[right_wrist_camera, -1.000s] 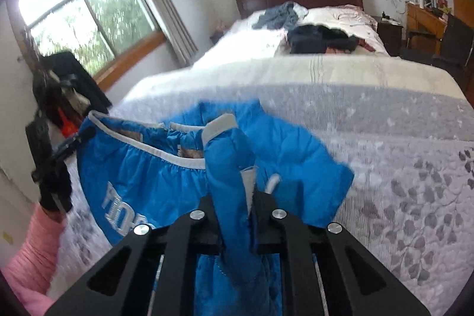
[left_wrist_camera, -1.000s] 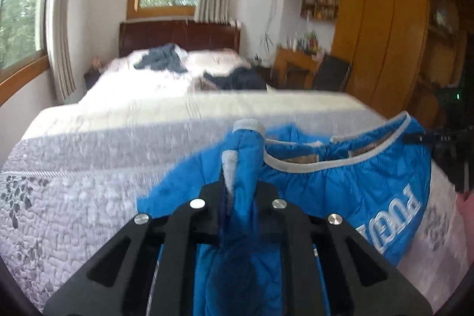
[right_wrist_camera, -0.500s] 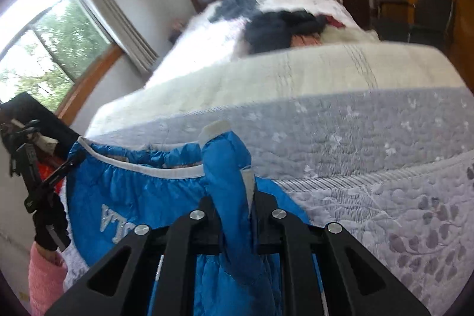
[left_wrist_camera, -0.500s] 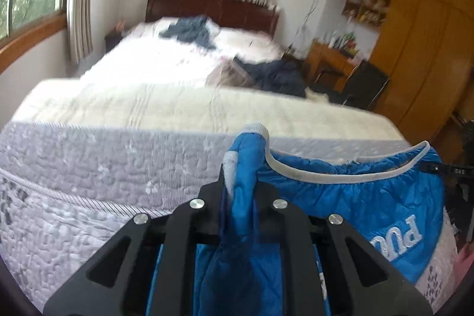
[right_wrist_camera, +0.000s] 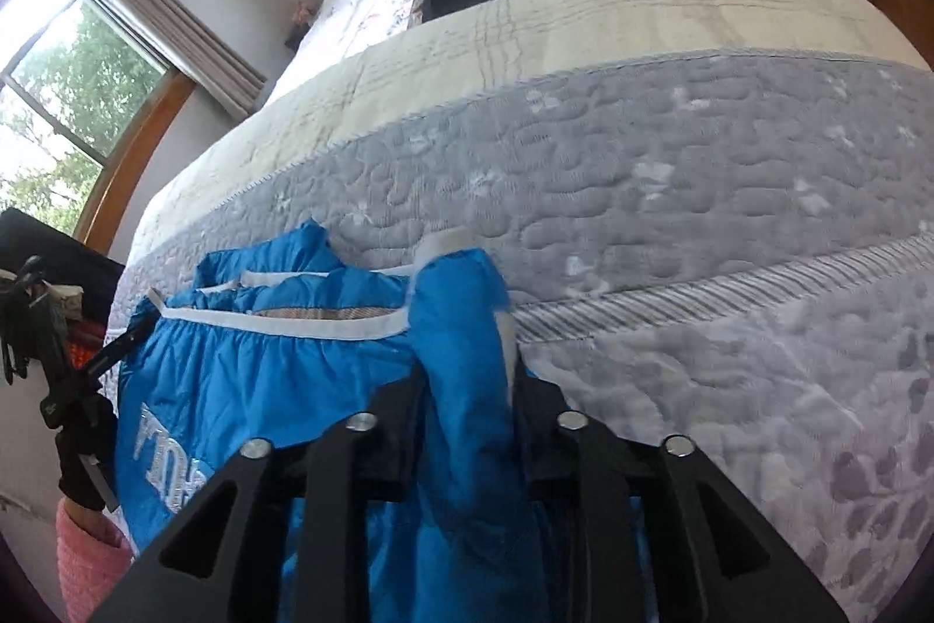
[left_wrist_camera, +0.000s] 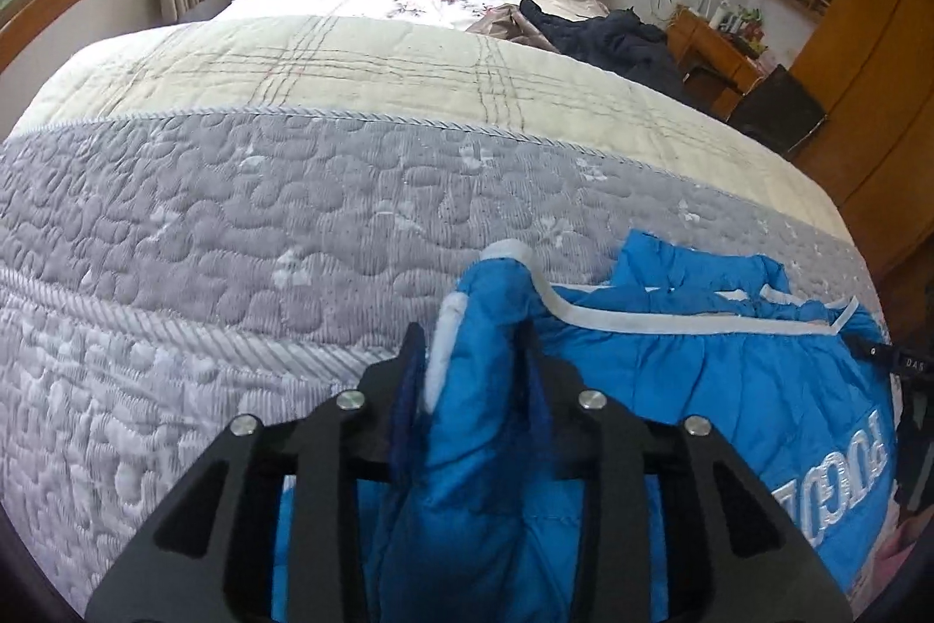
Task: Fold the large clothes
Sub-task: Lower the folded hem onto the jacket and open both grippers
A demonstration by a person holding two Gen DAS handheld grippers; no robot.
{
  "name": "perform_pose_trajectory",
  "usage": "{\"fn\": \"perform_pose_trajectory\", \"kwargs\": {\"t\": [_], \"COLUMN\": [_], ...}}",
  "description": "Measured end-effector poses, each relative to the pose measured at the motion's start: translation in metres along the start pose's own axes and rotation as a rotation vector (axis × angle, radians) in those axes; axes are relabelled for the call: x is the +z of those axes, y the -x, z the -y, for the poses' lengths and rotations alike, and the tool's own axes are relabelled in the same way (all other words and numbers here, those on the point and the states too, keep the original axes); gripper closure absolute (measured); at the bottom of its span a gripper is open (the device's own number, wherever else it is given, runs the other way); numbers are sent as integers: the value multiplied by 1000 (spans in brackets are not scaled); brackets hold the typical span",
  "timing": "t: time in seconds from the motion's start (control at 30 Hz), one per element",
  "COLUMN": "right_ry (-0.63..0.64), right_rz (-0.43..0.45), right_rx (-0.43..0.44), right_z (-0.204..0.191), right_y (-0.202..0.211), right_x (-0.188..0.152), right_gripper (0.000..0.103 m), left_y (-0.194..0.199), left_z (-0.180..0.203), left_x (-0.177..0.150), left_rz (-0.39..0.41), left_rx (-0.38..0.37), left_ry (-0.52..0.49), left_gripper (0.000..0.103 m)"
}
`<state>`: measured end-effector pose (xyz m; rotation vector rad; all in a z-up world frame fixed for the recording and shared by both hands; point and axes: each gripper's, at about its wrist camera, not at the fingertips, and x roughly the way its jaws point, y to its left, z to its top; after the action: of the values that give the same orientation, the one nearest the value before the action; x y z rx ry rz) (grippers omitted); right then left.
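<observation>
both grippers clamp the white-trimmed blue quilted jacket (left_wrist_camera: 729, 389) above the grey quilted bedspread (left_wrist_camera: 233, 226).
left gripper (left_wrist_camera: 473, 348) and right gripper (right_wrist_camera: 467, 348) pinch its hem; open bedspread at 12 o'clock, nearer than before.

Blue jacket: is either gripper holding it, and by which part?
Both. The left gripper and the right gripper are each shut on the blue jacket at a bunched corner of its white-trimmed edge, stretched between them.
</observation>
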<state>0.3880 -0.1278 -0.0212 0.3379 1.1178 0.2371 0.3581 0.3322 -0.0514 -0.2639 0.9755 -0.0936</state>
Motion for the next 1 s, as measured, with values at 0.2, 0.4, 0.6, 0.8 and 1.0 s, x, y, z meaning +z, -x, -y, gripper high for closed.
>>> {"fn": "perform_pose_trajectory", "kwargs": {"t": [0.2, 0.4, 0.6, 0.8, 1.0], "right_ry": [18, 35, 31, 98, 97], "right_rz": [39, 12, -43, -22, -57], "right_rx": [19, 97, 138, 126, 58], "right_z": [14, 23, 25, 9, 8], "right_y": [53, 87, 82, 89, 80], "right_x": [-30, -89, -129, -141, -145], "right_gripper": [54, 47, 47, 87, 91], "left_y": [63, 115, 128, 117, 102], "left_z": [-18, -10, -5, -2, -11], "left_x": [-24, -82, -124, -143, -145], "left_rz": [81, 110, 113, 80, 59], "left_rx": [-60, -65, -56, -5, 20], "left_ry": [55, -14, -49, -90, -83], "left_gripper": [65, 61, 60, 62, 60]}}
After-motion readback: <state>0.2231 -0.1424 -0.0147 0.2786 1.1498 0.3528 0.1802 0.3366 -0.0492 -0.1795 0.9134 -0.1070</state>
